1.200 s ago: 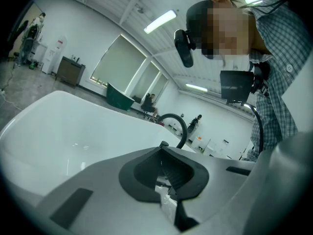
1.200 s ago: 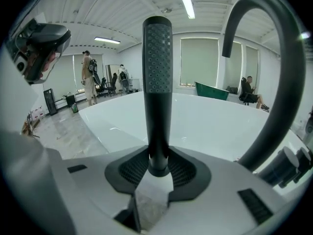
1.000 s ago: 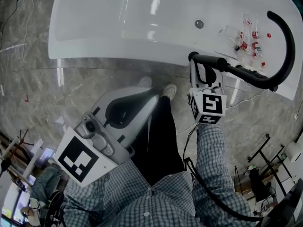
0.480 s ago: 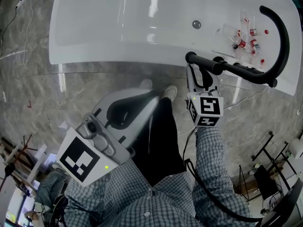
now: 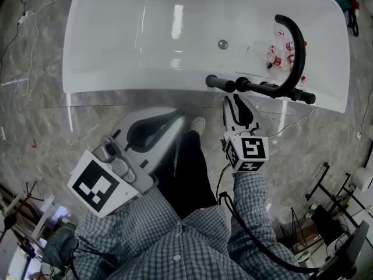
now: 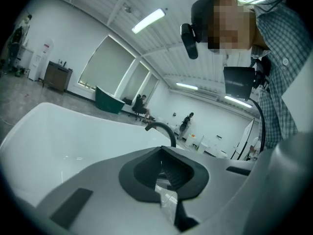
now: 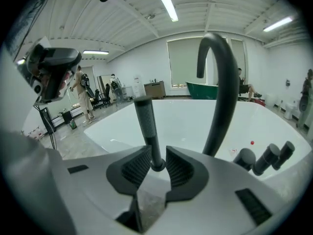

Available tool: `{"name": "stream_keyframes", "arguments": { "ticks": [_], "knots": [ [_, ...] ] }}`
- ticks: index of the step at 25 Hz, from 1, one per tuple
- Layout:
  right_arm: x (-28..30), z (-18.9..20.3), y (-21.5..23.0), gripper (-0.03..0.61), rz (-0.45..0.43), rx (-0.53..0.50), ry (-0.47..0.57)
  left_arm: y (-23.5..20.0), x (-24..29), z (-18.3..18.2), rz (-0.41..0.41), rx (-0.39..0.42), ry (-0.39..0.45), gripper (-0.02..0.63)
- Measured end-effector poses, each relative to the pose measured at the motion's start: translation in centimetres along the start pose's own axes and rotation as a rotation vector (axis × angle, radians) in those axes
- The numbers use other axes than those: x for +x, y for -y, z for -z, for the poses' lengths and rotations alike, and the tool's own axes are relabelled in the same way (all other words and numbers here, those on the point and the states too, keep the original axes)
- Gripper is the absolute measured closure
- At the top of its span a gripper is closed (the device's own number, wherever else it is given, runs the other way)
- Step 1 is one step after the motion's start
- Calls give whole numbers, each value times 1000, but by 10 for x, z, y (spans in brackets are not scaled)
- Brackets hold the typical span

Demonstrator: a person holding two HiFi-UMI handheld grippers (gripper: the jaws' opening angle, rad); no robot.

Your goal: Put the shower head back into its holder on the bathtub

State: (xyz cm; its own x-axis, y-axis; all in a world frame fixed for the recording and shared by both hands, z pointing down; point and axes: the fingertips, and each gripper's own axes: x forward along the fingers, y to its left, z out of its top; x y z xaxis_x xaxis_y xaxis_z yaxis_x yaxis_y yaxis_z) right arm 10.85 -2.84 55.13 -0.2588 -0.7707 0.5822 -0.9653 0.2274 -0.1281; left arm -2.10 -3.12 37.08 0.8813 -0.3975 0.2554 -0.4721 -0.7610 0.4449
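- Since a second ago the head view has pulled back, so the white oval bathtub (image 5: 116,51) reads smaller. The right gripper (image 5: 236,98) now has its tips just short of the slim black stick-shaped shower head (image 7: 145,131), which kept its spot in line with the knobs. The right jaws have just been closing in.
- Bathtub spans 10 to 2 o'clock in head view, with grey marbled floor (image 5: 35,115) at 9 o'clock.
- Person's checked shirt sleeve (image 5: 250,209) at 5 o'clock.
- Left gripper (image 6: 163,153) sits at 8 o'clock in head view, on the near side of the tub and apart from it. Jaws together, nothing between them.
- Black arched metal spout (image 5: 299,45) at 2 o'clock, rising from the near rim and curving over the basin.
- Right gripper at 1 o'clock, pointing at the rim. Jaws apart, and the ribbed pads (image 7: 136,166) flank the stick's lower end closely, with no press visible.
- Shower head stands upright in the right gripper view, its foot in a round black collar (image 7: 157,167) on the near rim, at 9 o'clock of the spout.
- Three black cylinder knobs (image 7: 266,156) at 3 o'clock of the spout base.
- Small clear bottles with red caps (image 5: 273,56) lie inside the tub, at 9 o'clock of the spout.
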Motion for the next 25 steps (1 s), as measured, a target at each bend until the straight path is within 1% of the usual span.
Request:
{"name": "stream_keyframes", "arguments": {
  "ticks": [3,8,13,15,18,21,25],
  "knots": [
    [-27,-32,4,518,-3,10,48,12,-1,-21,4,34,6,604],
    [-68,-88,-3,541,-17,9,118,27,-12,-59,-5,83,28,604],
    [-104,-142,-17,546,-51,-19,176,41,-25,-97,-23,122,53,604],
    [-118,-165,-19,546,-59,-11,206,47,-29,-109,-26,141,55,604],
    [-148,-192,-19,546,-58,14,246,64,-36,-121,-30,145,57,604],
    [-176,-221,-12,546,-54,23,312,82,-39,-137,-27,172,85,604],
    [-196,-244,-10,546,-55,3,359,97,-39,-156,-20,199,126,604]
  ]
}}
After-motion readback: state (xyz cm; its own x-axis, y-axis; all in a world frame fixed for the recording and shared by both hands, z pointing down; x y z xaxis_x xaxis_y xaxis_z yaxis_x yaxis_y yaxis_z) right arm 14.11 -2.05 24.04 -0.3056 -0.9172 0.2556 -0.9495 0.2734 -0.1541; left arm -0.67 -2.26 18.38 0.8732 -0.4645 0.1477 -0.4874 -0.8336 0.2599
